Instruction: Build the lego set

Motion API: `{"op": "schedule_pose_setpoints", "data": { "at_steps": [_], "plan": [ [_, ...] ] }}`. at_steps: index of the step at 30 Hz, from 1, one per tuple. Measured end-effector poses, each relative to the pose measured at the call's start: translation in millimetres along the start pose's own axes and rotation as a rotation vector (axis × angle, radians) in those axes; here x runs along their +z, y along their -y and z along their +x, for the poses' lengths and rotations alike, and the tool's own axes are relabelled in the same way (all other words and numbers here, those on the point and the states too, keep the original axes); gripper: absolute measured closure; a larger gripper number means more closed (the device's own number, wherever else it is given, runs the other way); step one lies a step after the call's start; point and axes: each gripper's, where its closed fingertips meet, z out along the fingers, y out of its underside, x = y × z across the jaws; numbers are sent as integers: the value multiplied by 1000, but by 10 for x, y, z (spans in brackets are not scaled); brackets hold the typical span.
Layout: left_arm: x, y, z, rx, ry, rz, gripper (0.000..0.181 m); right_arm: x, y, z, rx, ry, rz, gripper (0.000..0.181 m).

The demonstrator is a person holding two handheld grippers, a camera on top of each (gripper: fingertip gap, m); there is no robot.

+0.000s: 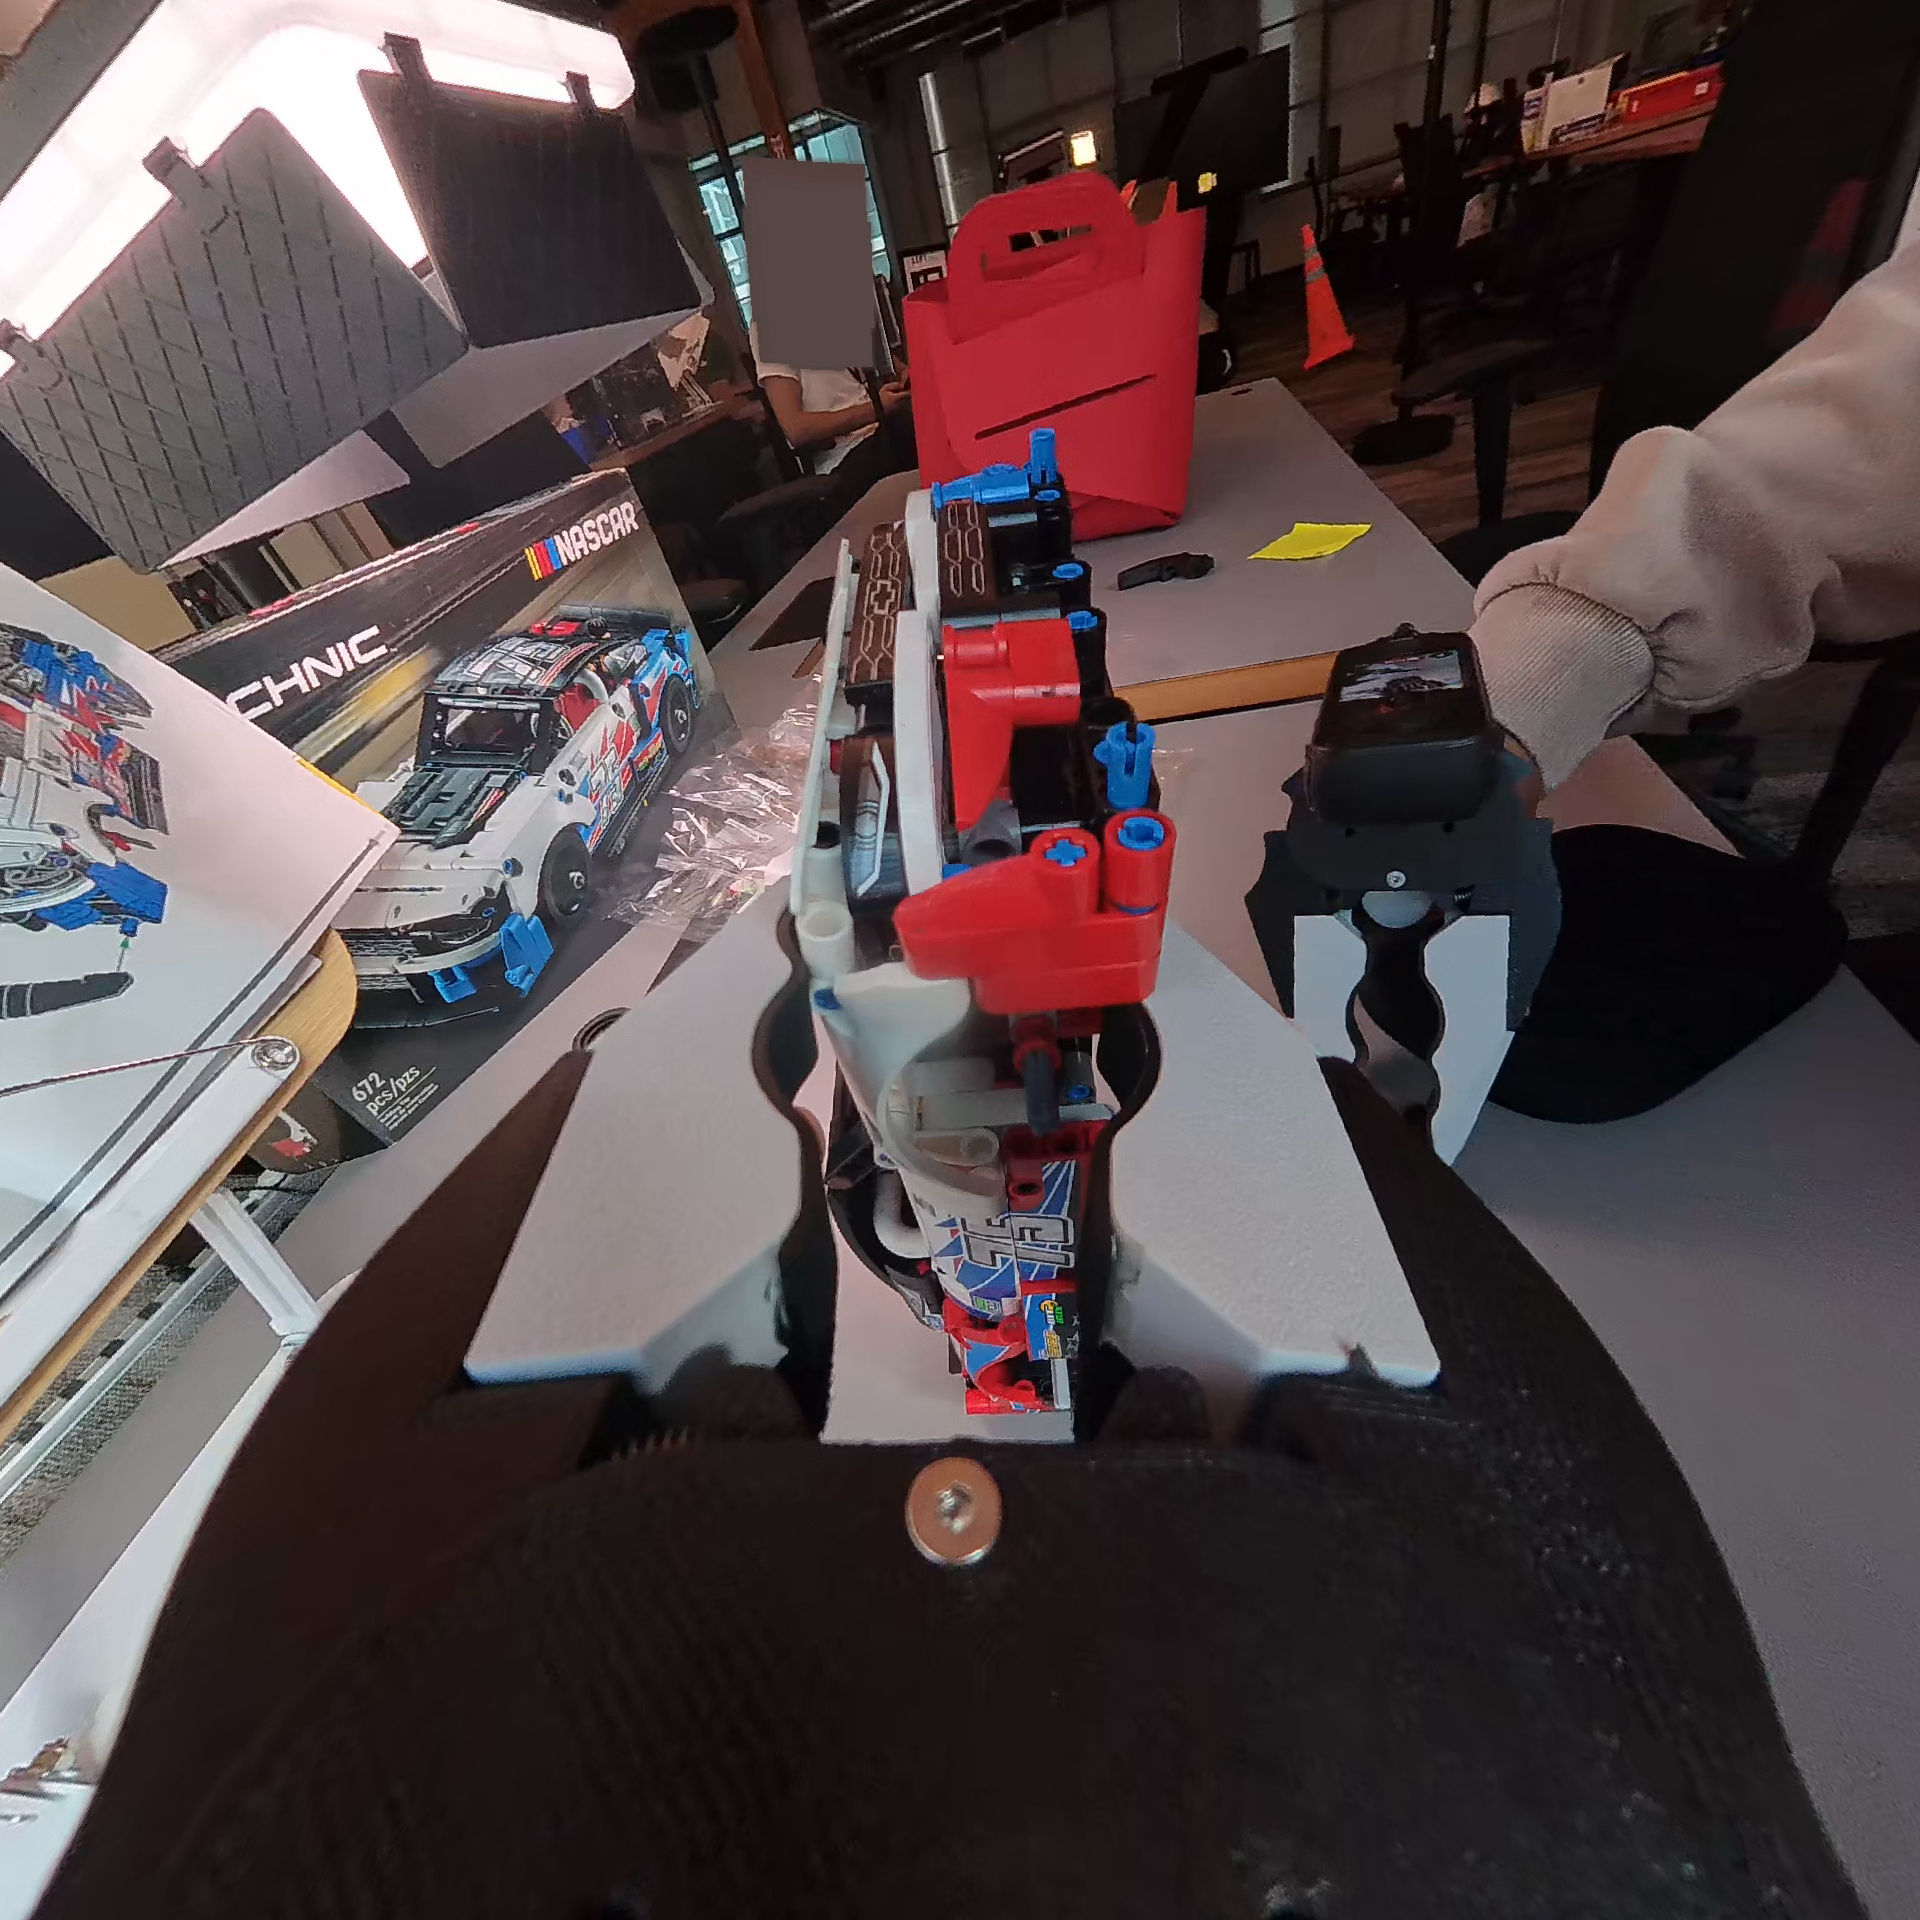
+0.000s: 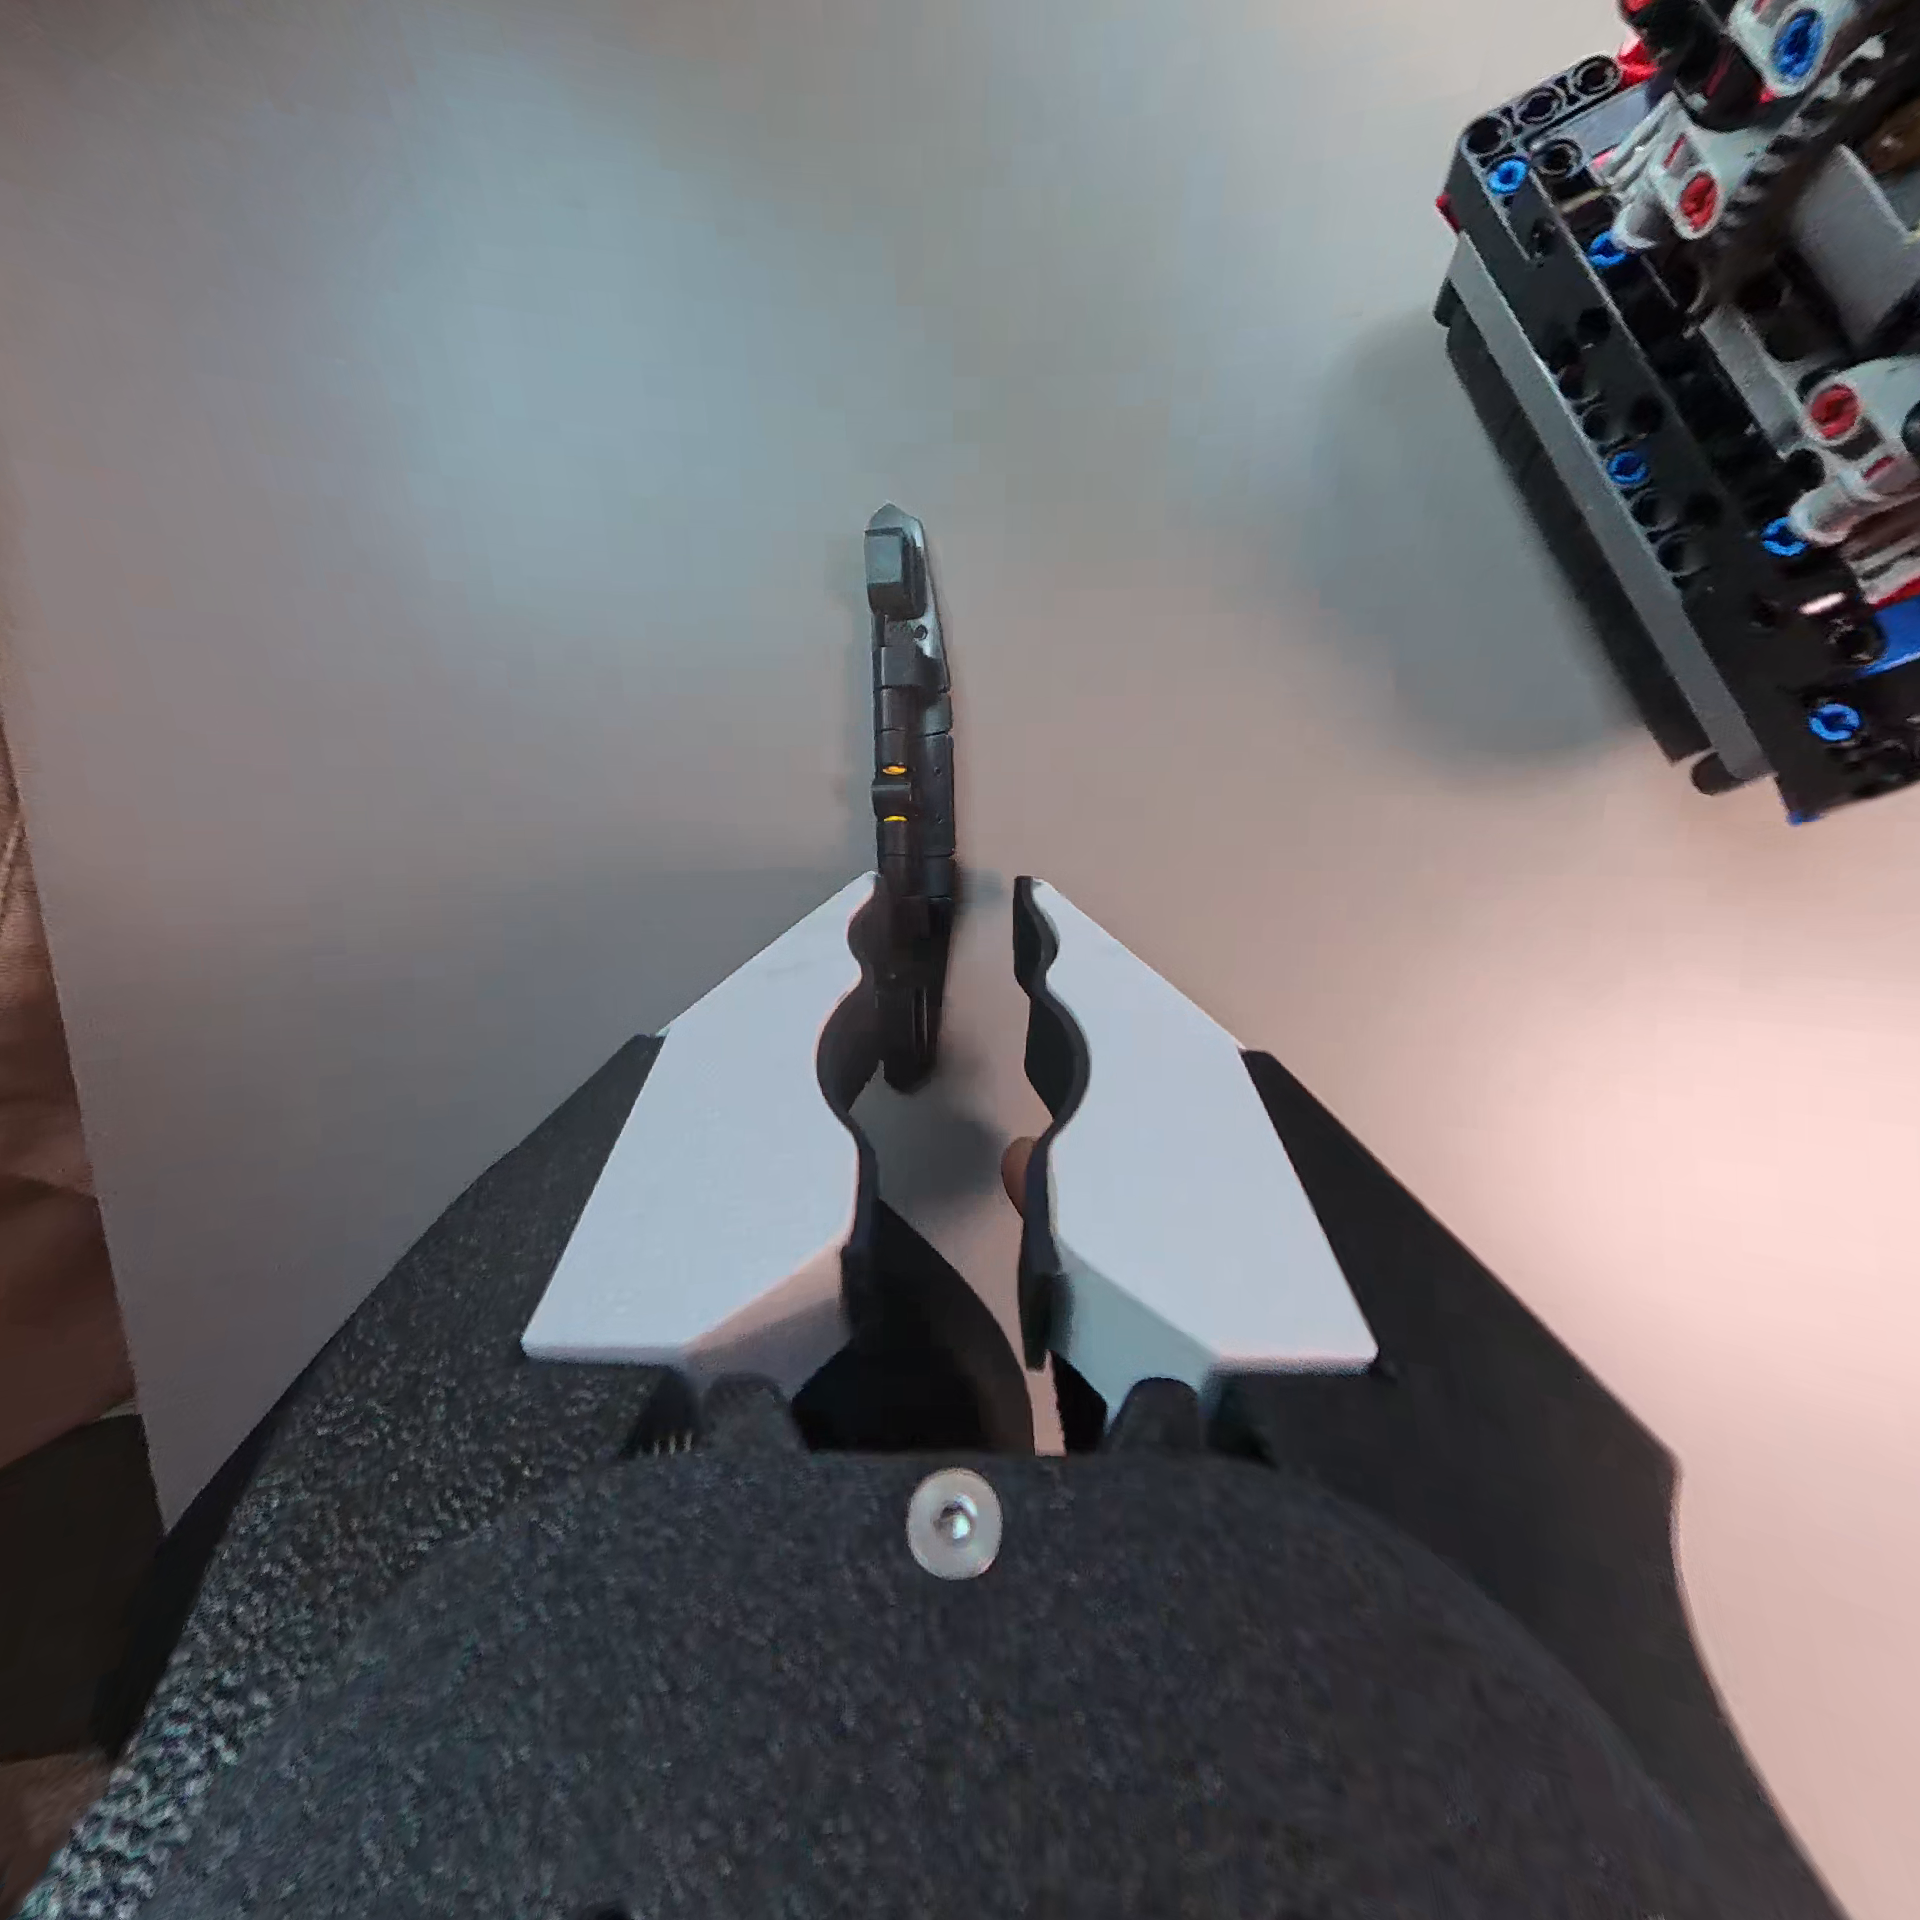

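Observation:
My left gripper (image 1: pixel 971 935) is shut on the partly built Lego car (image 1: pixel 997 790), a red, white, black and blue assembly turned on its side and held above the table. The car also shows at the upper right of the right wrist view (image 2: pixel 1704 416). My right gripper (image 2: pixel 945 883) is open and points down at the white table. A slim curved black Lego piece (image 2: pixel 912 707) lies between its fingers, against the left finger, with a gap to the right one. The right gripper (image 1: pixel 1392 1070) shows in the left wrist view, just right of the car, held by a hand in a beige sleeve.
The Lego box (image 1: pixel 499 748) and an open instruction booklet (image 1: pixel 125 831) stand at the left, with clear plastic bags (image 1: pixel 727 821) beside them. A red paper bag (image 1: pixel 1049 353), a yellow note (image 1: pixel 1309 540) and a small black part (image 1: pixel 1164 569) are on the far table.

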Motion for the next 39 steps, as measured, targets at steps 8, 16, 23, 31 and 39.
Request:
{"op": "schedule_pose_setpoints", "data": {
  "at_steps": [8, 16, 23, 31, 39],
  "plan": [
    [-31, -21, -79, -35, 7, 11, 130, 78, 19, -120, -19, -38, -4, 165],
    [-14, -7, -39, -21, 4, 7, 130, -170, 73, 277, -354, -568, -43, 181],
    [12, 10, 20, -1, -3, 1, 130, -169, -90, 297, -394, -635, -80, 181],
    [19, 13, 31, 0, -6, 1, 131, -186, -42, 285, -301, -475, -81, 160],
    [6, 7, 20, -7, -6, 5, 130, -50, -86, 377, -259, -214, -167, 169]
  ]
}}
